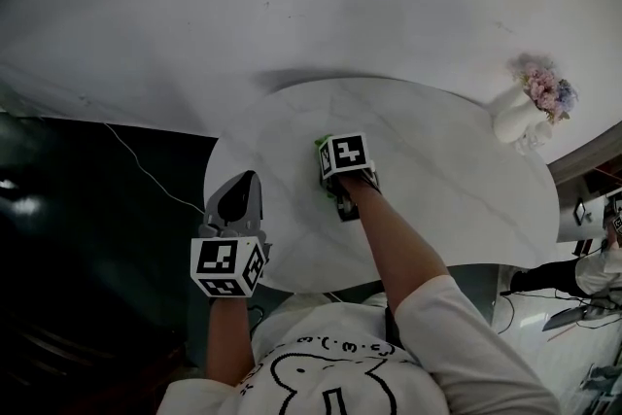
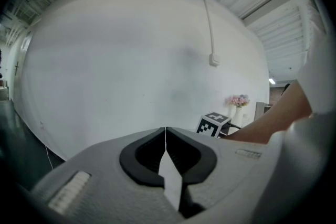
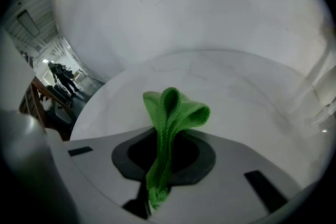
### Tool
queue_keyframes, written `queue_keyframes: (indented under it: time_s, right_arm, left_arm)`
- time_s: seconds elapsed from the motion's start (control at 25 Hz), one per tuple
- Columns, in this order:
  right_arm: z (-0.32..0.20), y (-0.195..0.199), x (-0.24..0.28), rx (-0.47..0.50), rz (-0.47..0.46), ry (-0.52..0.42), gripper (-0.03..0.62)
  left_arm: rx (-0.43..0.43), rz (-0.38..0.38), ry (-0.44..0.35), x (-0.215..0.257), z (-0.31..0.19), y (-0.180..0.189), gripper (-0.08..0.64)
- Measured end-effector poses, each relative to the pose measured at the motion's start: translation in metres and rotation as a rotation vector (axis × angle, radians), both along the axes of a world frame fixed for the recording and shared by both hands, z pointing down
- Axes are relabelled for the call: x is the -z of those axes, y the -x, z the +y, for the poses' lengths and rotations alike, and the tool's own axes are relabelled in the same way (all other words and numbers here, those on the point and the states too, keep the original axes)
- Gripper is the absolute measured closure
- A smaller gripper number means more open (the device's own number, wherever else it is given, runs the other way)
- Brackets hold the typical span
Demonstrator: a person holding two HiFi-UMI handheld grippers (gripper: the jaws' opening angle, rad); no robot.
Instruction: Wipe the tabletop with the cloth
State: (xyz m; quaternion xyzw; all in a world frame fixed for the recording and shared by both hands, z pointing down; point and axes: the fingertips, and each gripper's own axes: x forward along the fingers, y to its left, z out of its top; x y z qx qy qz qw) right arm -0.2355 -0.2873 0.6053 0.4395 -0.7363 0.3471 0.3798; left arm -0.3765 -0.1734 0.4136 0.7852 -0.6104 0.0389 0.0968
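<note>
A green cloth (image 3: 174,110) is bunched and pinched upright between the jaws of my right gripper (image 3: 167,132), which is shut on it. This gripper (image 1: 330,162) is over the left-middle of the white marble tabletop (image 1: 437,180), and a corner of the cloth (image 1: 319,149) peeks out beside its marker cube. My left gripper (image 1: 249,180) hovers at the table's left edge, away from the cloth. Its jaws (image 2: 166,131) are shut with nothing between them. The left gripper view shows the right gripper's marker cube (image 2: 214,124) and a forearm.
A white vase with pink flowers (image 1: 530,107) stands at the table's far right edge, also seen as flowers (image 2: 239,100) from the left gripper. A white wall runs behind the table. Dark floor (image 1: 87,209) with a thin cable lies to the left. People stand far off at the left (image 3: 63,77).
</note>
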Motion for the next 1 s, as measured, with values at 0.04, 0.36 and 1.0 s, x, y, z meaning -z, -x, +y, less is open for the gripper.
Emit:
queue_keyframes:
  time_s: [0.04,0.36,1.0]
  right_arm:
    - [0.001,0.006,0.0,0.008,-0.001,0.001,0.546]
    - [0.003,0.042,0.0,0.056,-0.002,-0.004,0.546]
    - [0.019,0.125,0.001,0.17,-0.044,0.015,0.546]
  left_arm:
    - [0.004,0.001,0.001,0.0,0.001,0.002,0.541]
    - [0.047,0.008,0.015,-0.007,0.008,0.022,0.541]
    - [0.122,-0.004,0.036,-0.012,0.024,0.052,0.541]
